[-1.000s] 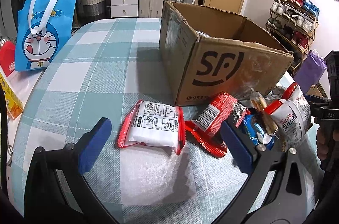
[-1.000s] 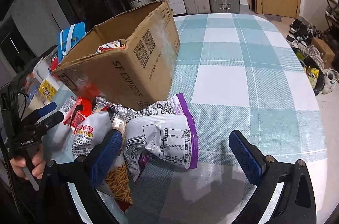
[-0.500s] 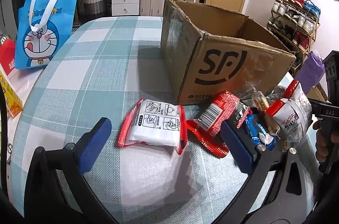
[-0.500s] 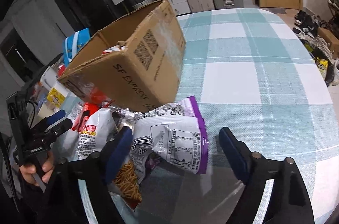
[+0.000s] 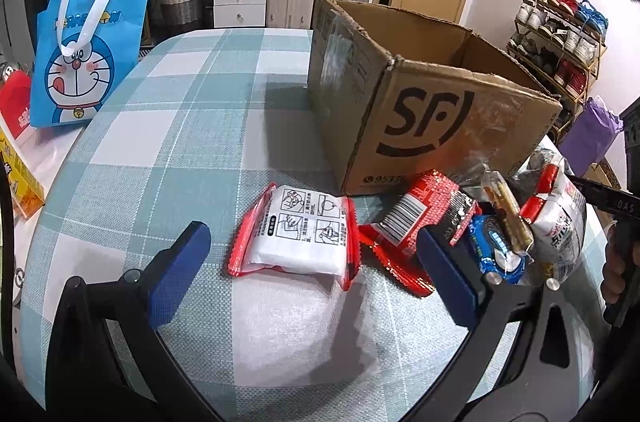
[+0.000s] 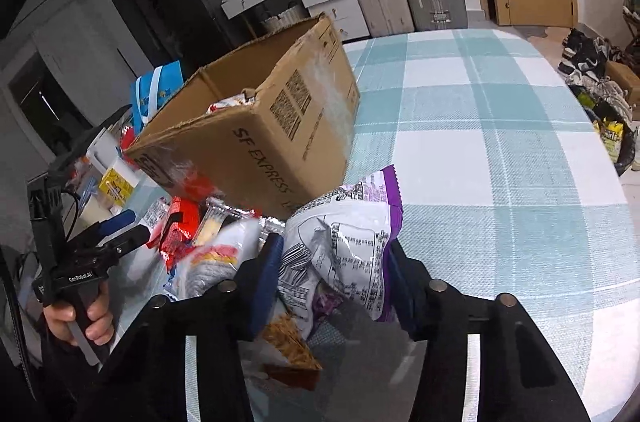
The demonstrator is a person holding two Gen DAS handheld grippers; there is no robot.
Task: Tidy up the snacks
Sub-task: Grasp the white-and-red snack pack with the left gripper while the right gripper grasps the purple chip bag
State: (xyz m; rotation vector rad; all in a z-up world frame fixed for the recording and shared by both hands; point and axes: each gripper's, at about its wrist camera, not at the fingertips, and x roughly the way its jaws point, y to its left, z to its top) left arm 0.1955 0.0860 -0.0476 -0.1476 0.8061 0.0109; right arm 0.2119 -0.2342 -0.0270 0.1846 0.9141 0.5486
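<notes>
Barely started, I'd say: the cardboard box (image 6: 256, 126) at the far side of the tabletop (image 6: 500, 142) has maybe one packet peeking out, while most snacks sit in a heap just in front of it. The right tongs (image 6: 332, 262) are clamped on the purple-and-white bag (image 6: 344, 234) at the near edge of the heap. The left tongs (image 5: 312, 274) gape wide and empty near the red-and-white packet (image 5: 300, 234), so nearly everything's left to box.

Crumpled purple-edged snack bag (image 6: 344, 242) beside open cardboard box (image 6: 280, 142)
</notes>
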